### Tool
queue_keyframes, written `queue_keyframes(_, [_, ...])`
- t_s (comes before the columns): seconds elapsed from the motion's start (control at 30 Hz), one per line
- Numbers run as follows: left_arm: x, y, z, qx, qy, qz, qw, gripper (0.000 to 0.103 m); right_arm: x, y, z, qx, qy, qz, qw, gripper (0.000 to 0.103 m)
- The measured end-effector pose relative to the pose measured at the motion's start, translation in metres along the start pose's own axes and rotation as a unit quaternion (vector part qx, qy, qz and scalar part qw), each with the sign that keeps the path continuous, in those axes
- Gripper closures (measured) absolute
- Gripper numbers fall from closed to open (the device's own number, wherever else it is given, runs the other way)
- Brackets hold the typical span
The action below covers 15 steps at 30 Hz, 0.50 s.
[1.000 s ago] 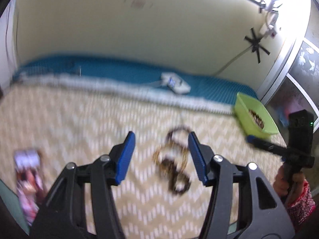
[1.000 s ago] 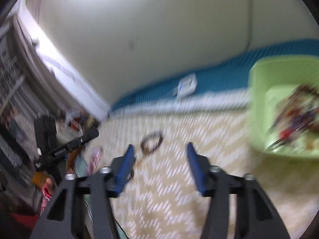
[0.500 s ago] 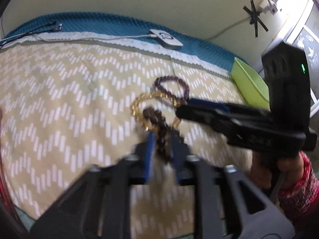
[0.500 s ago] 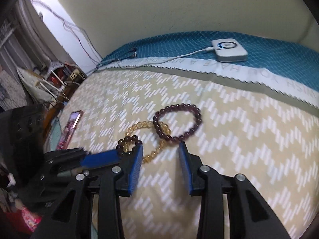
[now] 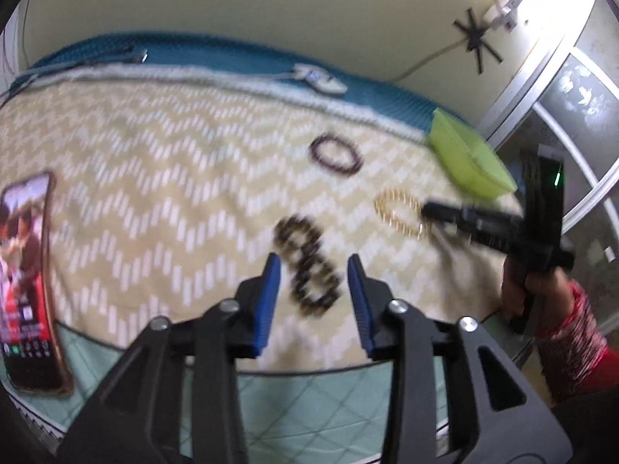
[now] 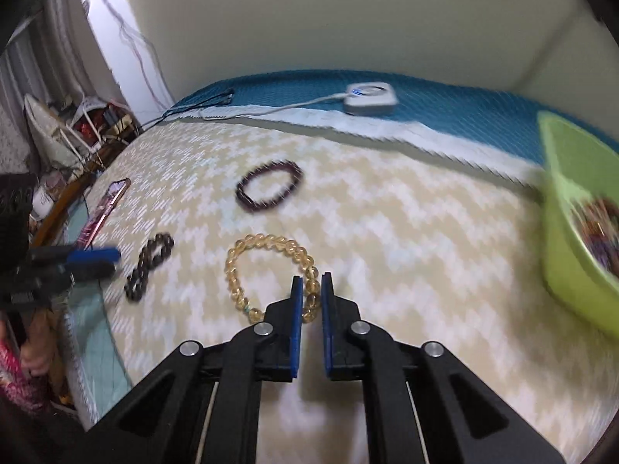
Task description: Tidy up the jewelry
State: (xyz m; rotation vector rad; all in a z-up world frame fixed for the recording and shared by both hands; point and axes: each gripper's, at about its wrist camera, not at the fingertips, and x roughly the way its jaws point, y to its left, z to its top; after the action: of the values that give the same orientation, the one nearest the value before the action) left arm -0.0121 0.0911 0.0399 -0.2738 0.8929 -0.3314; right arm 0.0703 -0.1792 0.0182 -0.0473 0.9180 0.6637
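Observation:
Three bead bracelets lie apart on the zigzag-patterned cloth. My right gripper [image 6: 309,284] is shut on the near side of the yellow bead bracelet [image 6: 247,247], which rests on the cloth. A dark brown bracelet [image 5: 309,270] twisted into a figure eight lies just ahead of my left gripper [image 5: 313,266], which is open and empty above it. A dark purple bracelet [image 5: 336,154] lies farther back; it also shows in the right wrist view [image 6: 269,190]. The right gripper appears in the left wrist view [image 5: 429,210] at the yellow bracelet [image 5: 398,212].
A green tray [image 6: 561,208] holding mixed jewelry stands at the right. A phone [image 5: 27,282] lies at the cloth's left edge. A white charger puck [image 6: 369,96] with a cable sits on the blue cloth at the back near the wall.
The tangled bracelets are now separated. My left gripper opened and pulled back, leaving the brown bracelet down. My right gripper closed on the yellow bracelet and dragged it toward the right.

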Motion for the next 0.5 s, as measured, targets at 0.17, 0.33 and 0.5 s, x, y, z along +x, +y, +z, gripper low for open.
queue_keyframes(0.17, [0.02, -0.053, 0.03, 0.065, 0.004, -0.029, 0.9975, 0.062, -0.017, -0.014, -0.017, 0.033, -0.015, 0.009, 0.999, 0.103])
queue_keyframes(0.33, [0.075, -0.096, 0.041, 0.115, 0.055, -0.015, 0.9917, 0.055, -0.022, -0.014, -0.018, 0.038, -0.022, -0.001, 0.999, 0.103])
queue_keyframes(0.5, [0.105, -0.11, 0.039, 0.137, 0.079, -0.001, 0.9875, 0.054, -0.021, -0.001, -0.019, -0.009, -0.021, -0.022, 0.999, 0.086])
